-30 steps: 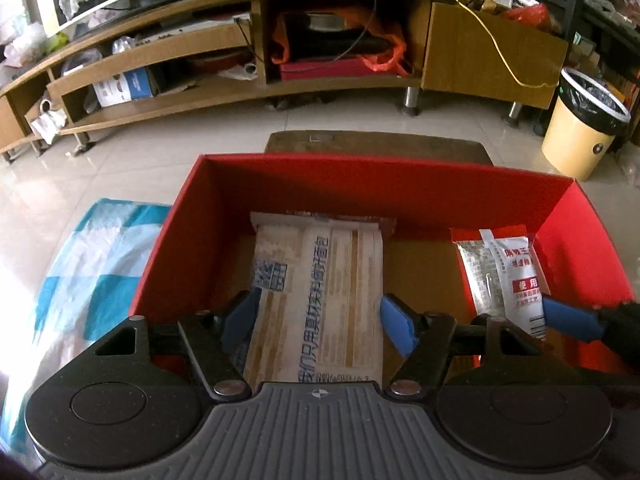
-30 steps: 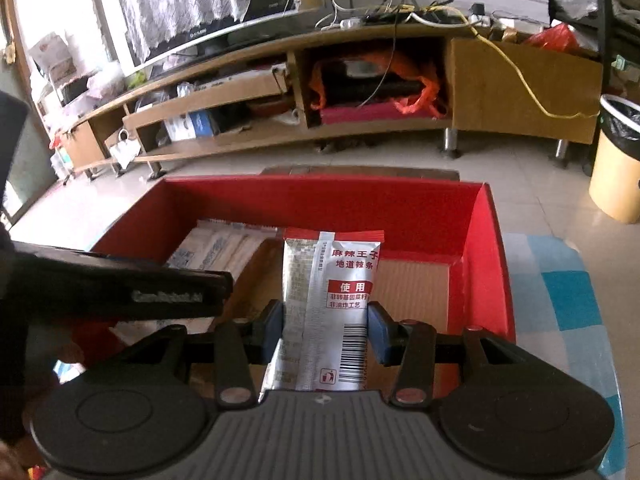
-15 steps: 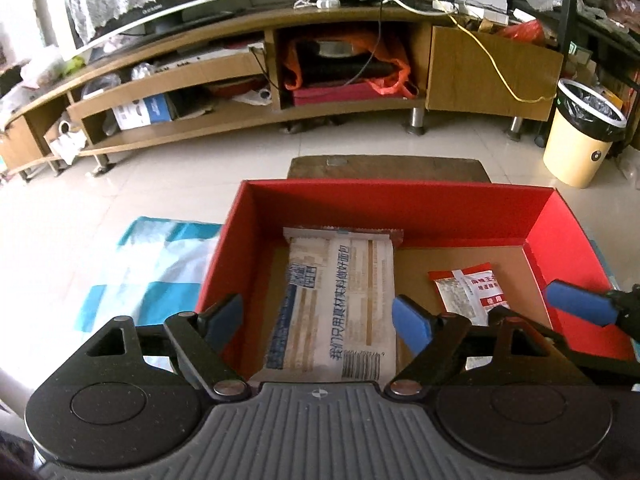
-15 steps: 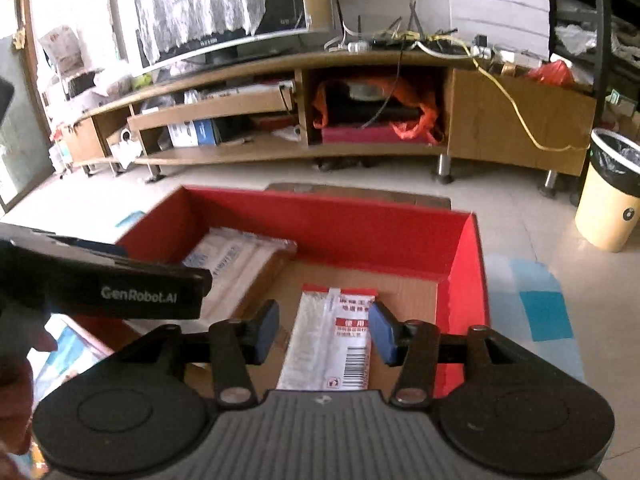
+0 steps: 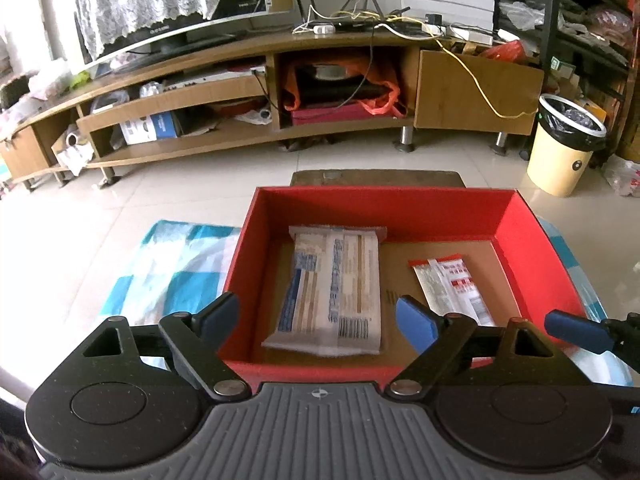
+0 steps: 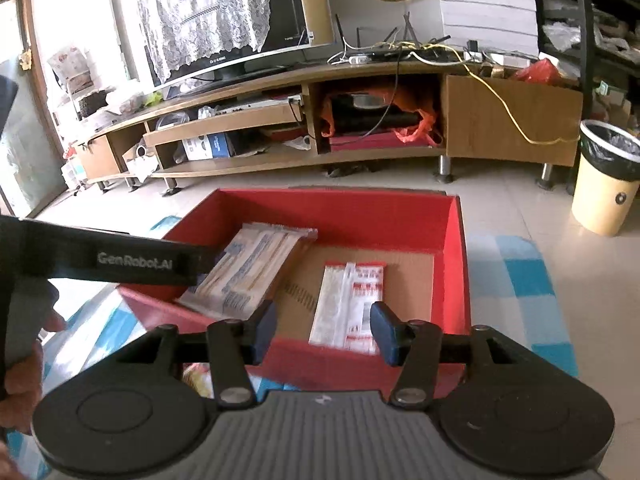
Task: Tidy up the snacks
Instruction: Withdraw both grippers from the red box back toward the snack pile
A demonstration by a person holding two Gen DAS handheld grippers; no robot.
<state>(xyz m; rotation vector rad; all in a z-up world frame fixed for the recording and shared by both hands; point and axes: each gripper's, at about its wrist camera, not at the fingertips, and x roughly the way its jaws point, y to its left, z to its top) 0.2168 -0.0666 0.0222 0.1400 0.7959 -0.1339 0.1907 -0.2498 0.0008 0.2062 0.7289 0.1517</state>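
A red box (image 5: 384, 208) holds a large tan packet (image 5: 332, 292) at left and a small red-and-white sachet (image 6: 352, 300) at right, print blurred. "GenRobot.AI" marks the left gripper (image 5: 318, 318); it and the right gripper (image 6: 322, 328) gape empty above the box.

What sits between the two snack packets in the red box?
Only bare cardboard floor separates the large packet from the small packet in the red box; the left wrist view shows it.
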